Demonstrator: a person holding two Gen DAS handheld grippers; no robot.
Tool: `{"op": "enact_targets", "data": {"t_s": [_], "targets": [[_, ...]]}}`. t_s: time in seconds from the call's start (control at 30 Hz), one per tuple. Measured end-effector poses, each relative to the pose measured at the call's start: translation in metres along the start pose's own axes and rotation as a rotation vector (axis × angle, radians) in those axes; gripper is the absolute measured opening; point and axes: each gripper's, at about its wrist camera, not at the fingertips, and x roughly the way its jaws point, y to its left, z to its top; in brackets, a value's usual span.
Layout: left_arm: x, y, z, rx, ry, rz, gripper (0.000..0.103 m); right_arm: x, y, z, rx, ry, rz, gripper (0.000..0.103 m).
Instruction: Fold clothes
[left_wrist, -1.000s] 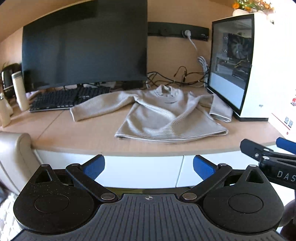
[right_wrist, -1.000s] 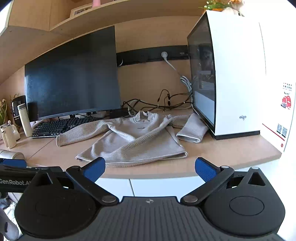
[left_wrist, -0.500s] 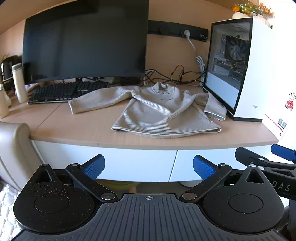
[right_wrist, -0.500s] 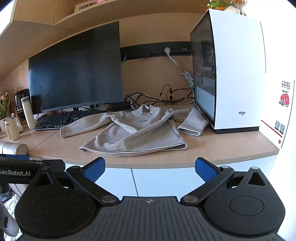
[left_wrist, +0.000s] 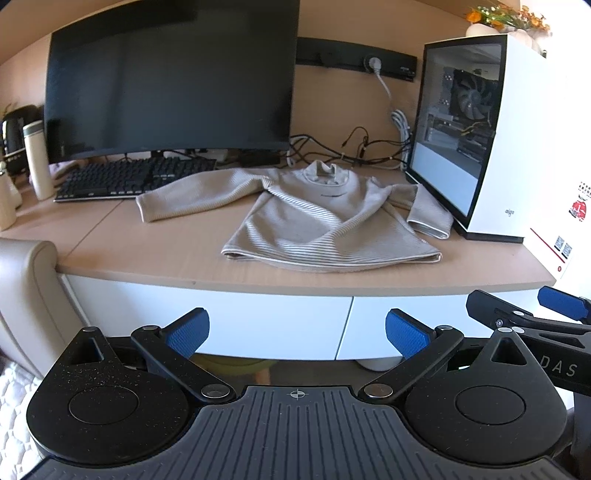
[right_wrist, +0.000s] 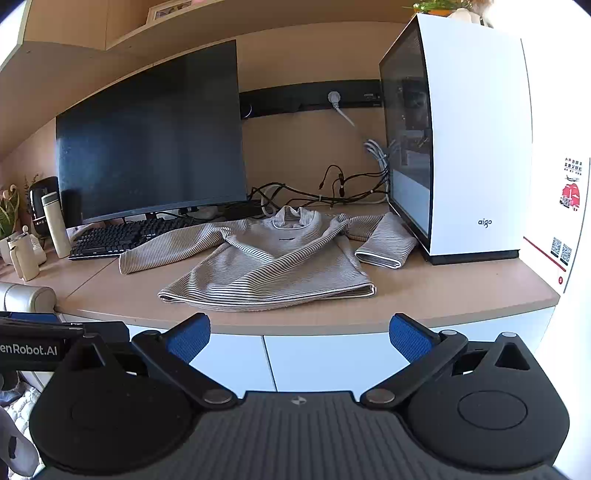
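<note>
Sweater (left_wrist: 325, 221) lies spread on counter (left_wrist: 155, 251), front up, collar toward the wall; its long sleeve stretches out toward keyboard (left_wrist: 122, 181), the other sleeve is doubled back w/ cuff just beside white PC case (left_wrist: 517, 147); hem near counter's front edge; not folded into a packet as it lies

Change vs. a sec ago: both views sit lower & further back, more of the white cabinet front below counter shows; sweater itself hasn't shifted; so the claws have drawn away from the cloth, not toward it, and no fold is being made right now

Left claw (left_wrist: 297, 332): fingers apart, empty; right claw (right_wrist: 299, 338): apart, empty too; both below counter level

Containers: pale flask (left_wrist: 37, 158) upright at far left, lid on, contents hidden; small bottles (right_wrist: 22, 254) beside it, can't tell what's inside
</note>
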Motion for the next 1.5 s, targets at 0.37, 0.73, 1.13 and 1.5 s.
{"op": "enact_targets", "data": {"t_s": [0.37,0.73,1.13,1.5], "targets": [[0.003,0.005,0.001,-0.001,0.004,0.001,0.103,0.002,0.006,0.000,0.001,-0.002,-0.001,0.103],[0.007,0.006,0.003,-0.008,0.013,0.017,0.103,0.009,0.012,0.002,0.009,0.006,0.013,0.103],[0.011,0.009,0.003,-0.013,0.023,0.016,0.103,0.014,0.011,0.001,0.015,0.021,0.020,0.103],[0.013,0.011,0.002,-0.023,0.029,0.018,0.103,0.018,0.013,0.002,0.014,0.029,0.023,0.103]]}}
